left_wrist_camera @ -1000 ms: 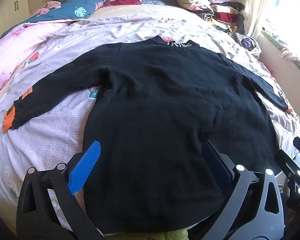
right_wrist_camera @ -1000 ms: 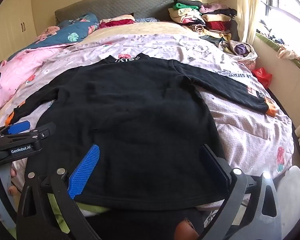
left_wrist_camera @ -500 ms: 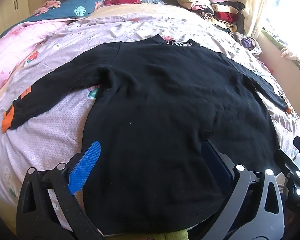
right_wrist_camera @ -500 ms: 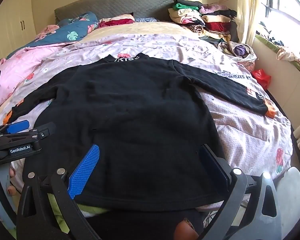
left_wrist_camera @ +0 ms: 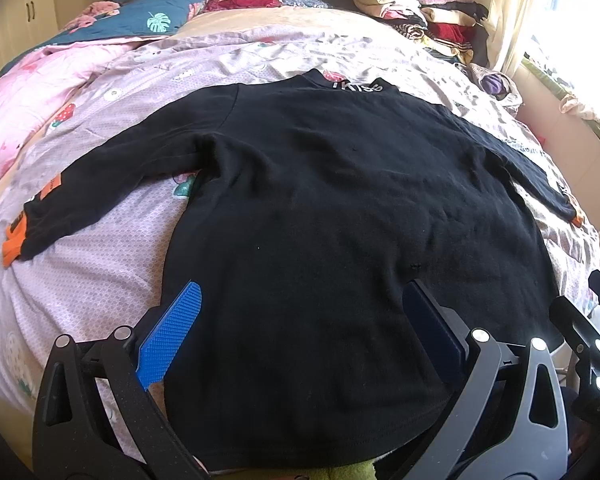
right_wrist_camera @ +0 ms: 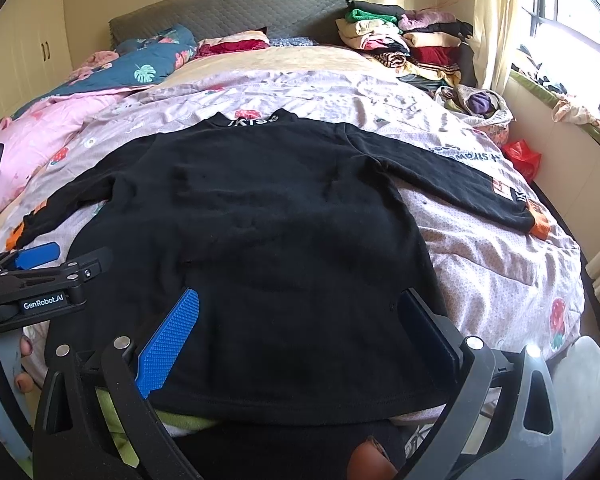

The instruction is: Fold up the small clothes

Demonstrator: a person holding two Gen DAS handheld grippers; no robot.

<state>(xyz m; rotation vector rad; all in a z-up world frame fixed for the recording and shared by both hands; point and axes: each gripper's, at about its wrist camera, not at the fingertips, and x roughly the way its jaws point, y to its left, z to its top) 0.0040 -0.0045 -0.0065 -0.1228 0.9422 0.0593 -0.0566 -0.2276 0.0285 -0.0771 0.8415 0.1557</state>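
One black sweater flat on the bed.
Two tongs, left and right, both spread wide, grasping nothing.

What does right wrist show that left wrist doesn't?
Right wrist only: the red bag by the wall, the window, and the left gripper seen from the side, open. Left wrist only: the left sleeve cuff in full. Both: the black sweater spread flat on the bed, the clothes pile, and the right gripper, open.
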